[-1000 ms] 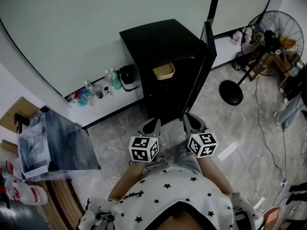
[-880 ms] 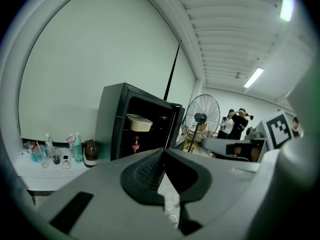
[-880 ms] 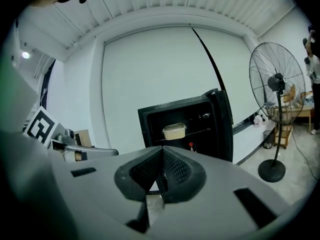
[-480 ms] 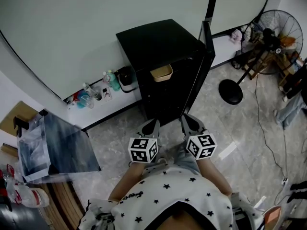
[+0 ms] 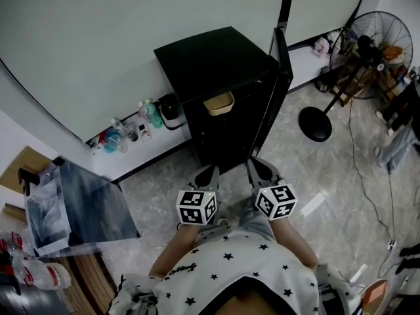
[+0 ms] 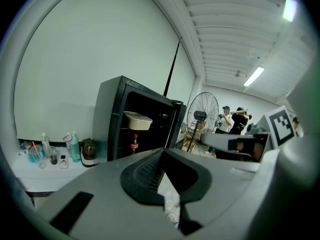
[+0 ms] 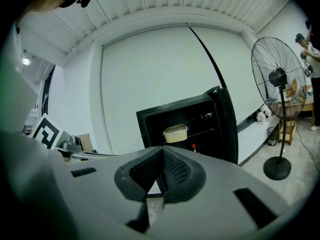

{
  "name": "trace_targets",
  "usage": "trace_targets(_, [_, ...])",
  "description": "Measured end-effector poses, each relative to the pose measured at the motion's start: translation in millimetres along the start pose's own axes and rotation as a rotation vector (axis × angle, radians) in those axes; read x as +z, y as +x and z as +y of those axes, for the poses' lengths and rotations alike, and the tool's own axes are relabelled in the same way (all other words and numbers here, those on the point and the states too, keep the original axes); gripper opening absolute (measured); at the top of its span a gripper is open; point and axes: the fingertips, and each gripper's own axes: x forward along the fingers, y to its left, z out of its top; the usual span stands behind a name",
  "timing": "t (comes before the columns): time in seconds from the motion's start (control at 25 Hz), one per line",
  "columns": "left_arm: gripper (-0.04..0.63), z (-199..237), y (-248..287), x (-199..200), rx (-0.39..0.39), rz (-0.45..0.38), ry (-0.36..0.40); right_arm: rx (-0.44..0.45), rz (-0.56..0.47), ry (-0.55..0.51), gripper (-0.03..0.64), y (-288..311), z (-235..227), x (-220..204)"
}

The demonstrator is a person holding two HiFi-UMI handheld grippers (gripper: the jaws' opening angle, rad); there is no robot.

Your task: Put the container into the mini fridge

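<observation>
Container (image 5: 219, 102) sits on the upper shelf of the open mini fridge (image 5: 216, 61). Pale stone floor (image 5: 341, 169), white wall, fan (image 5: 367, 44) nearby. Left gripper (image 5: 209, 174) and right gripper (image 5: 257, 169): jaws pressed together, empty.

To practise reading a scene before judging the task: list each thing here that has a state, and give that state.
mini fridge: door open.
container: resting on the upper shelf inside the fridge.
bottle: upright, below the container.
left gripper: shut, empty.
right gripper: shut, empty.
fan: standing upright on the floor.
</observation>
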Motion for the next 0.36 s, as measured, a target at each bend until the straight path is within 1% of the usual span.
trace_targets(0.36, [0.012,6.2,9.5,2.3,0.004,0.000,0.001,0.012,0.000,0.004,-0.008,8.1,-5.6,2.4])
